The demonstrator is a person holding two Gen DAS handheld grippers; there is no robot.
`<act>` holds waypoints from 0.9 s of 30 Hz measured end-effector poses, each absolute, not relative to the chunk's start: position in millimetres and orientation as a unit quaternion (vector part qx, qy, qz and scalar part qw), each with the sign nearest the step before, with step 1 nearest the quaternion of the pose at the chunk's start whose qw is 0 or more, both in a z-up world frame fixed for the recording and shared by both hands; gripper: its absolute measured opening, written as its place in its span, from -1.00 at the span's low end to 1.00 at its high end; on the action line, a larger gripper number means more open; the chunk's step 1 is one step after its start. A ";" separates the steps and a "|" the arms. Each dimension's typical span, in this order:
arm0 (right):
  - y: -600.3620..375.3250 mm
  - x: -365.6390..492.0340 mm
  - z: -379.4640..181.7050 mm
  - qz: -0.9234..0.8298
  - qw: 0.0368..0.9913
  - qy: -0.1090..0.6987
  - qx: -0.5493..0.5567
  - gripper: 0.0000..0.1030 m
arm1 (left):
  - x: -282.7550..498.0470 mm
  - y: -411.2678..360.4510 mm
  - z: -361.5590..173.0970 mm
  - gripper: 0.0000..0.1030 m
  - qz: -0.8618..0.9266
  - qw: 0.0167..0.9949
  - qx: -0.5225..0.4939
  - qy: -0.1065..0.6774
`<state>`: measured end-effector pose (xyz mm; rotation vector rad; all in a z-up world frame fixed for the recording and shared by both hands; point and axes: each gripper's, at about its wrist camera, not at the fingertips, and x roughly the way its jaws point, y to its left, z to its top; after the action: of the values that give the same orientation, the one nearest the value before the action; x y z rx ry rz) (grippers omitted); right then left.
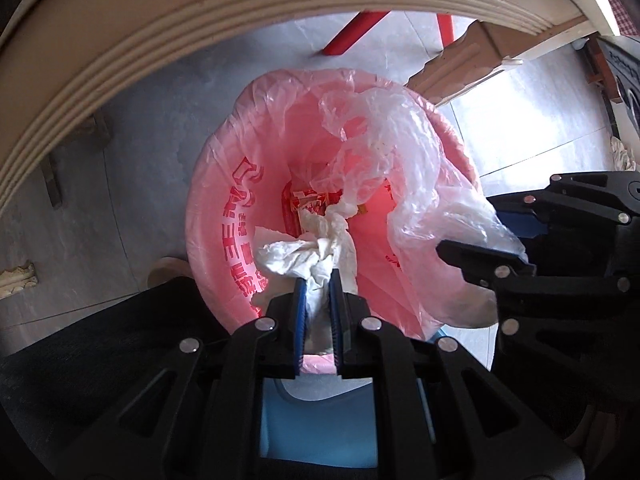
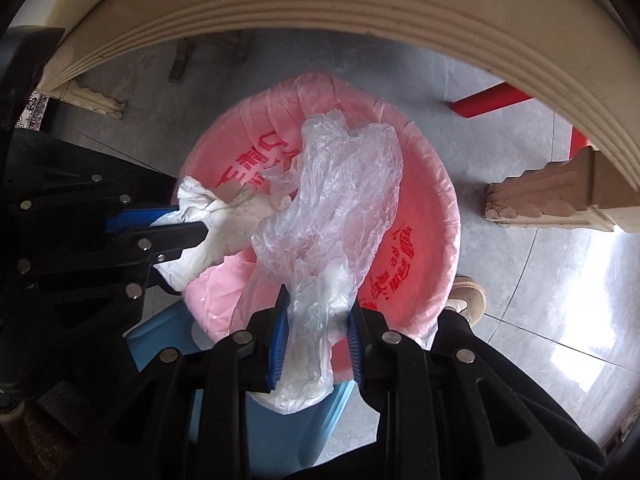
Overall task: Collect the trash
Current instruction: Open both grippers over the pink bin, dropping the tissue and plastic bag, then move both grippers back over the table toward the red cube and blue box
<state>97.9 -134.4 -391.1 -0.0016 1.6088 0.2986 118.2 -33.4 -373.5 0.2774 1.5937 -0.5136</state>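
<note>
Pink bin liner (image 1: 224,184), red print

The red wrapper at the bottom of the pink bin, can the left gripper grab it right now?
Probably not. The left gripper is already shut on the white tissue, which hangs right over the red wrapper. The clear plastic bag drapes over the opening too.

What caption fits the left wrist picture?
Left gripper holds a crumpled tissue over the pink-lined trash bin.
</note>
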 end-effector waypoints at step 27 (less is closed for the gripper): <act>-137.6 101.0 -391.4 0.131 0.692 0.710 -0.003 0.11 | 126.0 -26.1 -382.7 -0.18 -0.199 0.676 0.135 0.696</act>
<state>101.0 -137.6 -391.4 -0.0071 1.5865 0.2931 126.0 -26.1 -382.7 0.3025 1.5649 -0.4479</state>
